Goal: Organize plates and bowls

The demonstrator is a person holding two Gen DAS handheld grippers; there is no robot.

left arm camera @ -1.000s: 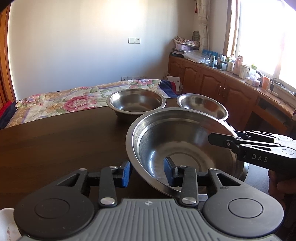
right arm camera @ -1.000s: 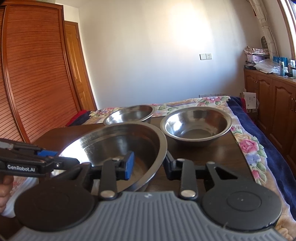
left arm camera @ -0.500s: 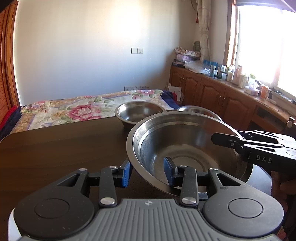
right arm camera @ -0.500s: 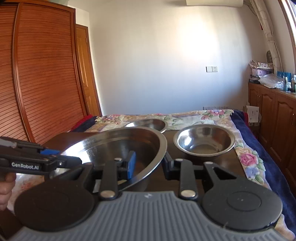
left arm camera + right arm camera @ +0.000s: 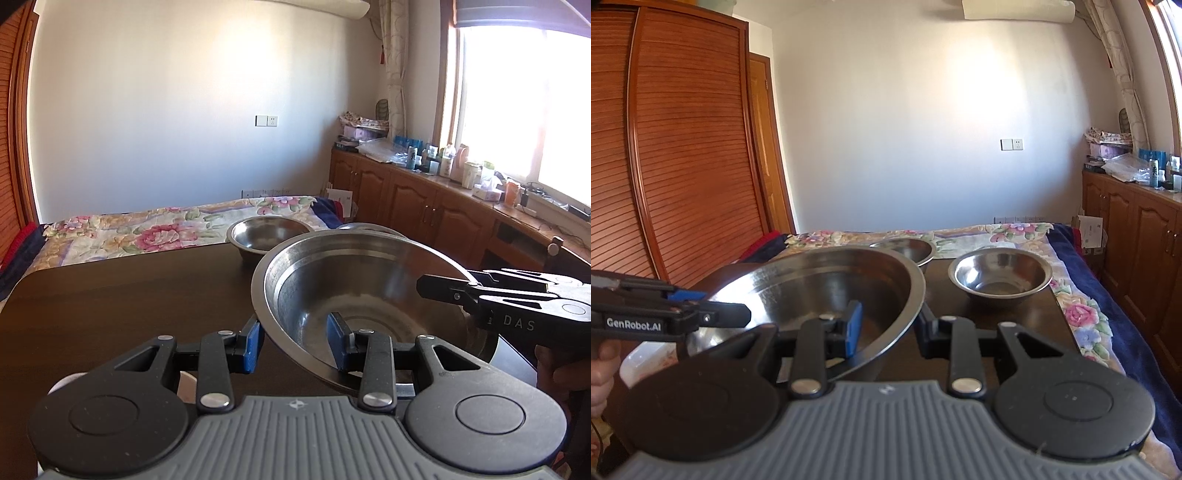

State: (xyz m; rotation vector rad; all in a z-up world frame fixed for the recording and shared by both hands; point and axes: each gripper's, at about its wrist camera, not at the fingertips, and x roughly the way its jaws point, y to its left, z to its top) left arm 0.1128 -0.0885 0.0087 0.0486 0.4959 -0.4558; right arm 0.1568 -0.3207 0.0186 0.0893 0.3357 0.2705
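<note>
Both claws were level and faced each other across the big round steel bowl (image 5: 369,295), raised above the dark wooden counter (image 5: 129,306). The left claw (image 5: 295,345) and the right claw (image 5: 886,325) each pinched its thin rim. Beyond them stood two smaller shiny bowls (image 5: 1001,277) (image 5: 908,249); three bowls altogether.

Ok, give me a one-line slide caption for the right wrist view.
Both grippers, right and left, grip opposite rims of a large steel bowl above a dark table holding two smaller bowls.
</note>
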